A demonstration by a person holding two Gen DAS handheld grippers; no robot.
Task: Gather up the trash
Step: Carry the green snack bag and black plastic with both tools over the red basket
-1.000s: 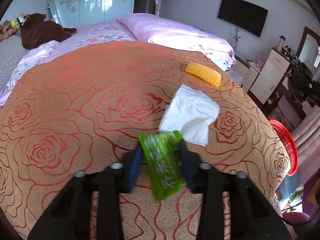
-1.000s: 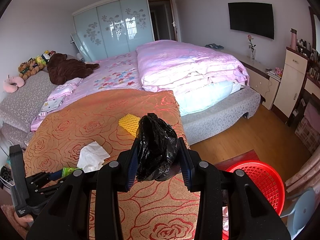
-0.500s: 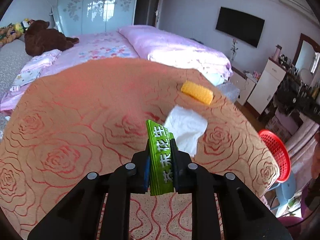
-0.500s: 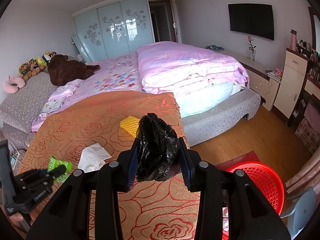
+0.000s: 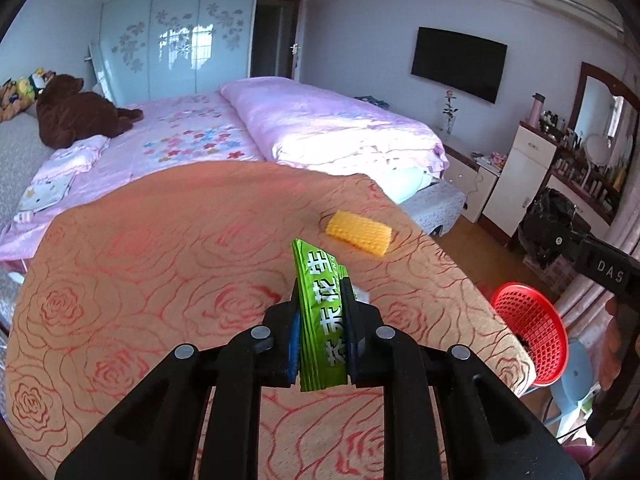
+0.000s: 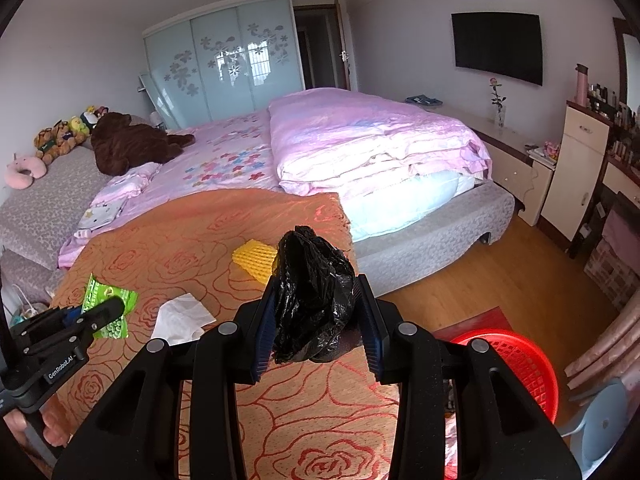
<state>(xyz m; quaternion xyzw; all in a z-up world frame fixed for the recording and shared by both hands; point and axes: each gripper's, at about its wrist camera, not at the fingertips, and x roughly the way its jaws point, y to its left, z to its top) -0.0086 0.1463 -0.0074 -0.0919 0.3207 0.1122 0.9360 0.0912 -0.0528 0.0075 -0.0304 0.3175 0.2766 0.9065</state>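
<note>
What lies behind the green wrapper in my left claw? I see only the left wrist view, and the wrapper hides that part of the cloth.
Observer: A crumpled white paper tissue lies on the orange rose-patterned cloth, beside the green plastic wrapper in your left claw.
Operator: Is the right claw free to take it?
Observer: No. The right claw is shut on a crumpled black plastic bag.
Operator: Does the yellow piece touch the tissue?
Observer: No. The yellow ribbed foam sleeve lies apart from it, farther up the cloth.
</note>
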